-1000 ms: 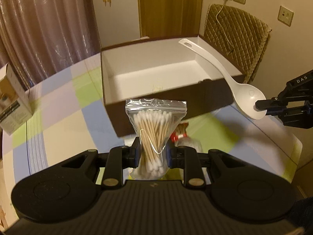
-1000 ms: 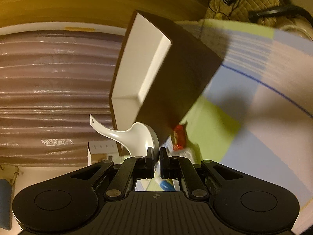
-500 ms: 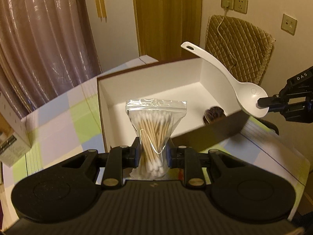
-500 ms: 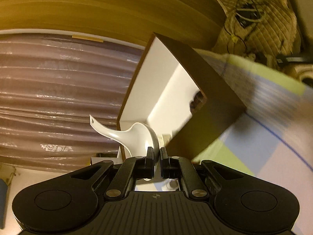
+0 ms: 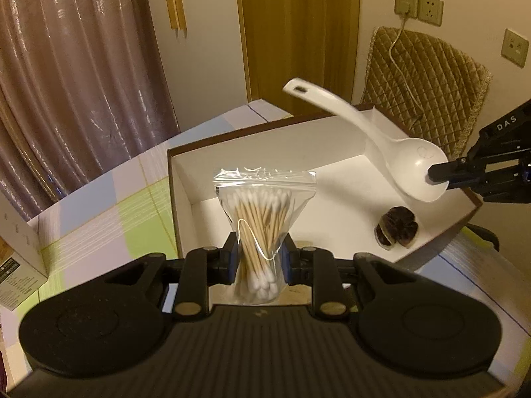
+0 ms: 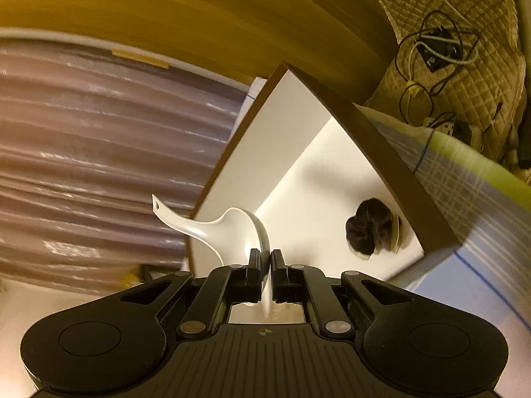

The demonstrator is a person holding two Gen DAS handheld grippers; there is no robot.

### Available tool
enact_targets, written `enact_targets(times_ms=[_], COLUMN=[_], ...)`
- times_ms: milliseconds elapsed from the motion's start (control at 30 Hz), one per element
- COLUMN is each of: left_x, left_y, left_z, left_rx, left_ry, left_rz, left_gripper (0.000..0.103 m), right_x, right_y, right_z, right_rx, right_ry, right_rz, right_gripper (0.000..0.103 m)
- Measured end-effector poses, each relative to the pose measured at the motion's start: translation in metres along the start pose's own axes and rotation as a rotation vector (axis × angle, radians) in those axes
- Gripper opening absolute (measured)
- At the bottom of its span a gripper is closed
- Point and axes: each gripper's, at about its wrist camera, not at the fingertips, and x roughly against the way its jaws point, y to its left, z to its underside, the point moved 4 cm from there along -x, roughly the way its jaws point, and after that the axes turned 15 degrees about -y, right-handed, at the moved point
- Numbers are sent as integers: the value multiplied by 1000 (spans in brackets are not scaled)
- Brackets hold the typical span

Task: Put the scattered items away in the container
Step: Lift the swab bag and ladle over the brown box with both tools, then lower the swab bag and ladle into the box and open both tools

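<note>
My left gripper [image 5: 259,258] is shut on a clear zip bag of cotton swabs [image 5: 262,219], held upright over the near wall of the brown box [image 5: 232,132] with its white inside. At the right edge of the left wrist view my right gripper [image 5: 438,174] is shut on the bowl rim of a white spoon [image 5: 391,152], which hangs above the box's right side. In the right wrist view the gripper [image 6: 264,262] pinches the spoon [image 6: 225,229] edge-on, handle pointing left. A dark brown scrunchie-like item [image 5: 396,229] lies in the box [image 6: 298,139], near its right corner [image 6: 371,229].
The box stands on a table with a checked pastel cloth [image 5: 99,212]. A small cardboard carton [image 5: 16,258] stands at the table's left. Behind are a pink curtain [image 5: 73,66], a wooden door [image 5: 298,33] and a quilted chair back [image 5: 424,86] with a cable.
Both grippers have moved forward over the box, so its inside and the dark item in it now show. The bag and spoon stay gripped as before.
</note>
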Motion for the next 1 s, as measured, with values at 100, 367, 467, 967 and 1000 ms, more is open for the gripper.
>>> enact_targets(times_ms=[100,367,467,967,1000], left_x=[-17,-55,-65,-93,-93], left_y=[4,12,14,20,20], left_z=[4,17,21,30,30], left_rx=[4,5,-2,-16,-14], left_ry=[30,127,171,260,260], left_rz=[-8,-5,-9,-1,4], left_gripper=[21,21,21,22,22], right_x=[-16,-48,-60,-86,-87], right_y=[3,7,10,19,19], right_z=[7,26,33,44,44], right_rx=[44,196,227,369,376], right_ry=[9,11,25,44,45], right_rz=[35,194,231,280,281], right_gripper=[8,8,8,8,8])
